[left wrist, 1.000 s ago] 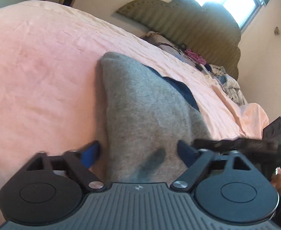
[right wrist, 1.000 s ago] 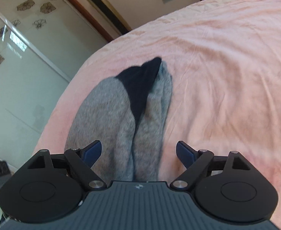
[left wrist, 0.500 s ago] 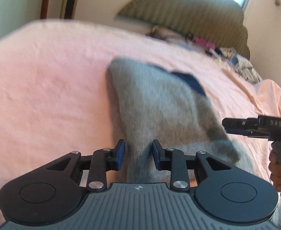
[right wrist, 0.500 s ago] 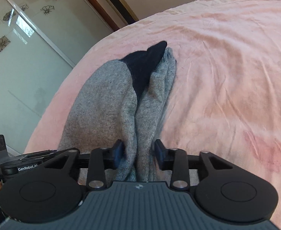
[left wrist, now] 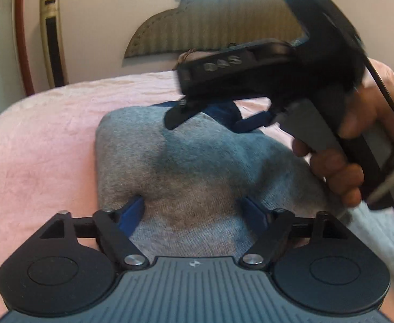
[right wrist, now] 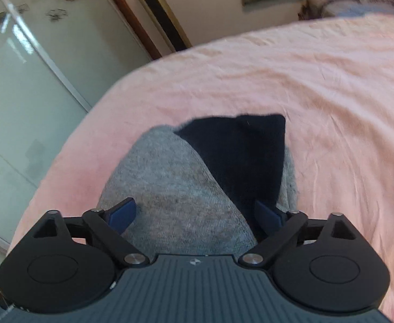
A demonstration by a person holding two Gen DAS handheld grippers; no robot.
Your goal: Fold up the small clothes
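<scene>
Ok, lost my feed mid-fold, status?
Left gripper open, right gripper open. Grey socks folded on the pink bedspread, navy toes showing. Nothing in the way.

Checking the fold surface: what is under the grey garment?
The grey garment lies on the pink bedsheet, which shows all around it. A dark navy part lies on top. Anything beneath the fabric itself is covered.

Spread fingers [right wrist: 121, 214] over grey sock [right wrist: 175, 188]

Soft daylight fills both fisheye views (edges bowed); motion blur smears the right gripper [left wrist: 218, 118] and far bedding.
</scene>
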